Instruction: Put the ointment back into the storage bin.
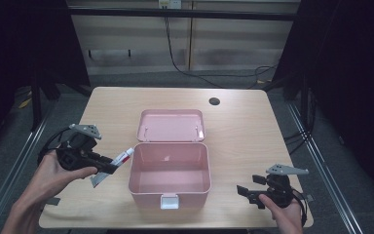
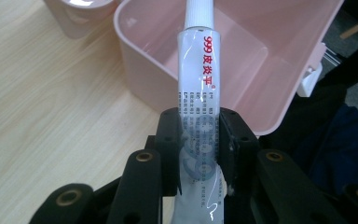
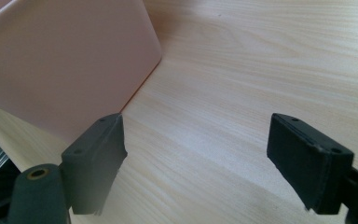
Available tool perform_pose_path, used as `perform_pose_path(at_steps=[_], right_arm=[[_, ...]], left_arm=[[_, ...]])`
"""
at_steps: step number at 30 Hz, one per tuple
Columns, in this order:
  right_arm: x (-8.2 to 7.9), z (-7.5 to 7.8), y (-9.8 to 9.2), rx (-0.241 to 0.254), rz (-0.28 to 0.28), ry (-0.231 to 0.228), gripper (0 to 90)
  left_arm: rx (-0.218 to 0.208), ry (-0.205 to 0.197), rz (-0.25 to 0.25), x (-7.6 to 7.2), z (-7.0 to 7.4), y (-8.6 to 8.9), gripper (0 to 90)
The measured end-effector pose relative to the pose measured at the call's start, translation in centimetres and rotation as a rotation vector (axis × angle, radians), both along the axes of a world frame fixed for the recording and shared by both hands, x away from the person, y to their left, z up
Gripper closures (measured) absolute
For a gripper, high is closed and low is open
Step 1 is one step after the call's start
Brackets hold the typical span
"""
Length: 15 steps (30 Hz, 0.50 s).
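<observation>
A pink plastic box (image 1: 169, 175) stands open in the middle of the table, its lid (image 1: 171, 125) lying back behind it. My left gripper (image 1: 108, 167) is shut on a white ointment tube (image 1: 118, 163) with red lettering, held above the table just left of the box. In the left gripper view the tube (image 2: 199, 84) runs up between the black pads, its cap over the box's inside (image 2: 242, 51). My right gripper (image 1: 246, 192) rests low at the box's right front corner, open and empty. In the right gripper view the pink box wall (image 3: 65, 60) is at the left, beyond my right gripper (image 3: 196, 154).
The wooden table (image 1: 243, 131) has a dark round hole (image 1: 214, 101) at its back right. The box has a white latch (image 1: 169, 201) at its front. Metal rails run along both sides of the table, and cables hang behind it.
</observation>
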State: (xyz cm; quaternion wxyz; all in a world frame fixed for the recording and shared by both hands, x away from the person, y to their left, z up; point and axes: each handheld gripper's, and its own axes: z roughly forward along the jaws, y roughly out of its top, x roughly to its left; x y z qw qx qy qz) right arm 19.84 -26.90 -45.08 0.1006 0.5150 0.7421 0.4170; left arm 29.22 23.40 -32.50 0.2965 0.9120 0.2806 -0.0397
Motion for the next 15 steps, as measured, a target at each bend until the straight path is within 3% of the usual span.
perform_pose_path(at_steps=[5, 10, 15], right_arm=[[0.0, 0.0, 0.0, 0.001, -0.003, 0.0, 19.2], [0.0, 0.0, 0.0, 0.001, -0.003, 0.0, 19.2], [0.0, 0.0, 0.0, 0.001, -0.003, 0.0, 19.2]], left_arm=[[-0.001, -0.004, -0.028, 0.1, 0.2, -0.7, 71.3], [-0.001, -0.016, -0.016, 0.0, 0.4, -1.5, 71.2], [0.003, -0.007, -0.074, 0.2, 0.6, -2.5, 71.2]])
